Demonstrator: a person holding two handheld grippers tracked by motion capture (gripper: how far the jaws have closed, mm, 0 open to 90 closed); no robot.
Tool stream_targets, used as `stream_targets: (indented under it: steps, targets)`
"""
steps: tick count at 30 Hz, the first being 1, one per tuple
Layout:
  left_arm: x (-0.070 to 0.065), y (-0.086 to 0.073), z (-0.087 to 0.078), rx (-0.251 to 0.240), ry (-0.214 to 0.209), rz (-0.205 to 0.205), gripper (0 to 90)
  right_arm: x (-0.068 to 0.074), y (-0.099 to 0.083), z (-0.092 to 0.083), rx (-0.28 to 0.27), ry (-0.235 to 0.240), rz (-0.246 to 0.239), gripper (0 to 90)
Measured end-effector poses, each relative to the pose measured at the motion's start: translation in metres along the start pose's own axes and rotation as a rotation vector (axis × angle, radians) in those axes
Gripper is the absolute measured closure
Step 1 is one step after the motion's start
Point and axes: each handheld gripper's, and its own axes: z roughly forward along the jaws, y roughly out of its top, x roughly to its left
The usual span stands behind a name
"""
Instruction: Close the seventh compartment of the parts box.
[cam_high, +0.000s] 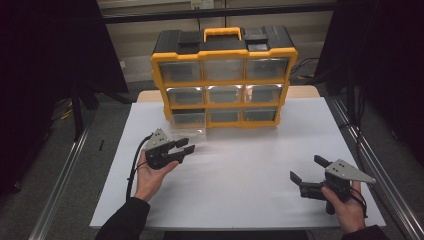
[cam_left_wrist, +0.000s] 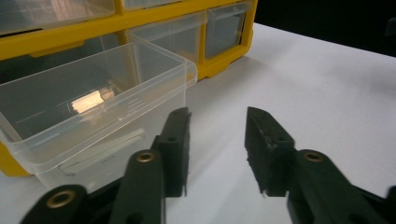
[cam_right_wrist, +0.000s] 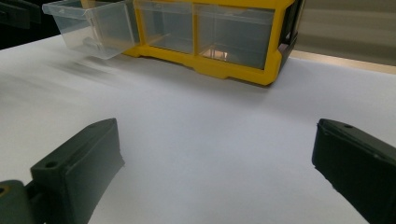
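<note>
The clear drawer (cam_left_wrist: 93, 107) sticks out of the yellow organizer's (cam_high: 224, 77) bottom left slot, its long axis running out towards the person, front end just beside the left gripper (cam_left_wrist: 217, 135). That gripper's jaws stand part-way apart with nothing between them. The right gripper (cam_high: 305, 172) lies well apart on the white table (cam_high: 250, 200), jaws wide and empty. No writing is readable.

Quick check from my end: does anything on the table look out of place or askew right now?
One thing: the bottom-left drawer of the yellow organizer is pulled partway out, while the other drawers sit flush. It holds a small item. The left gripper sits just in front of it, jaws apart with nothing between them. Nothing looks spilled or damaged.
</note>
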Motion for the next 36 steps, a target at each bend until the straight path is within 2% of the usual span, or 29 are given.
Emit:
stream_targets:
  steps: [1, 2, 5, 7, 8, 9, 10, 11, 12, 13, 14, 15, 16, 17, 18, 19, 20, 21, 22, 23, 24, 25, 26, 29, 34, 35, 36]
  targets:
    - [0.001, -0.001, 0.001, -0.01, -0.036, -0.009, 66.2, 0.0, 0.0, 0.0, 0.001, 0.0, 0.0, 1.2]
    - [0.0, -0.002, 0.001, -0.011, -0.016, -0.01, 68.0, 0.0, 0.0, -0.001, 0.0, 0.002, -0.003, 1.2]
    - [0.0, -0.004, 0.001, -0.012, -0.006, 0.001, 74.1, -0.001, -0.001, -0.002, 0.0, -0.006, 0.005, 1.2]
    - [-0.001, -0.005, 0.002, -0.024, -0.009, -0.01, 75.6, 0.0, -0.001, -0.002, 0.001, -0.006, 0.006, 1.2]
    - [0.0, -0.005, 0.001, -0.015, -0.007, 0.012, 77.8, 0.0, -0.001, -0.003, 0.0, -0.006, 0.006, 1.2]
    - [0.0, -0.005, 0.001, -0.015, -0.007, 0.015, 78.9, 0.0, -0.001, -0.003, 0.001, -0.006, 0.006, 1.2]
    - [0.0, -0.006, 0.002, -0.018, -0.016, 0.011, 83.1, 0.0, -0.001, -0.002, 0.001, -0.007, 0.007, 1.2]
    - [0.001, -0.007, 0.002, -0.031, -0.05, 0.002, 83.1, 0.0, -0.001, -0.002, 0.001, -0.007, 0.007, 1.2]
    - [0.0, -0.007, 0.001, -0.017, -0.01, 0.02, 84.5, -0.001, -0.001, -0.002, -0.001, -0.008, 0.008, 1.2]
    - [0.0, -0.007, 0.001, -0.014, -0.016, 0.017, 87.4, -0.001, -0.001, -0.002, -0.001, -0.01, 0.008, 1.2]
    - [0.0, -0.008, 0.001, -0.015, -0.01, 0.019, 87.4, -0.001, -0.001, -0.002, -0.001, -0.01, 0.008, 1.2]
    - [0.001, -0.009, 0.002, -0.03, -0.052, -0.003, 87.9, -0.001, -0.001, -0.003, 0.0, -0.01, 0.009, 1.2]
    - [0.0, -0.009, 0.001, -0.013, -0.023, 0.001, 89.3, -0.001, -0.001, -0.003, -0.001, -0.009, 0.009, 1.2]
    - [0.001, -0.009, 0.0, -0.01, -0.022, 0.005, 90.0, 0.0, -0.001, -0.003, 0.0, -0.009, 0.008, 1.2]
    - [0.0, -0.01, 0.0, -0.008, -0.025, -0.009, 90.0, 0.0, -0.001, -0.003, -0.001, -0.008, 0.007, 1.2]
    - [0.003, -0.01, 0.001, -0.009, -0.057, 0.002, 90.0, 0.0, -0.001, -0.003, 0.0, -0.009, 0.009, 1.2]
    - [0.001, -0.01, 0.0, 0.008, -0.024, -0.005, 90.0, 0.0, -0.001, -0.002, 0.001, -0.009, 0.009, 1.2]
    - [0.003, -0.011, 0.001, -0.002, -0.063, -0.012, 90.0, 0.0, -0.001, -0.002, 0.001, -0.009, 0.007, 1.2]
    - [0.003, -0.011, 0.001, 0.012, -0.063, -0.009, 90.0, 0.0, -0.001, -0.002, 0.0, -0.009, 0.008, 1.2]
    - [0.004, -0.011, 0.001, 0.007, -0.057, -0.021, 90.0, 0.0, -0.001, -0.002, 0.0, -0.009, 0.009, 1.2]
    - [0.003, -0.011, 0.001, 0.021, -0.024, -0.018, 90.0, 0.0, -0.001, -0.003, 0.0, -0.009, 0.009, 1.2]
    - [0.005, -0.011, 0.001, 0.028, -0.042, -0.016, 90.0, -0.001, -0.001, -0.002, -0.001, -0.01, 0.007, 1.2]
    - [0.005, -0.012, 0.002, 0.03, -0.05, -0.039, 90.0, -0.001, -0.001, -0.003, -0.001, -0.009, 0.008, 1.2]
    - [0.008, -0.012, 0.003, 0.043, -0.04, -0.035, 90.0, -0.001, -0.001, -0.002, 0.0, -0.008, 0.007, 1.2]
    - [0.013, -0.014, 0.006, 0.048, -0.024, -0.055, 90.0, -0.001, -0.001, -0.002, 0.0, -0.007, 0.004, 1.2]
    - [0.014, -0.015, 0.006, 0.048, -0.018, -0.059, 90.0, 0.0, -0.001, -0.002, 0.0, -0.008, 0.007, 1.2]
    - [0.014, -0.015, 0.007, 0.045, -0.006, -0.08, 90.0, 0.0, -0.001, -0.002, 0.0, -0.008, 0.007, 1.2]
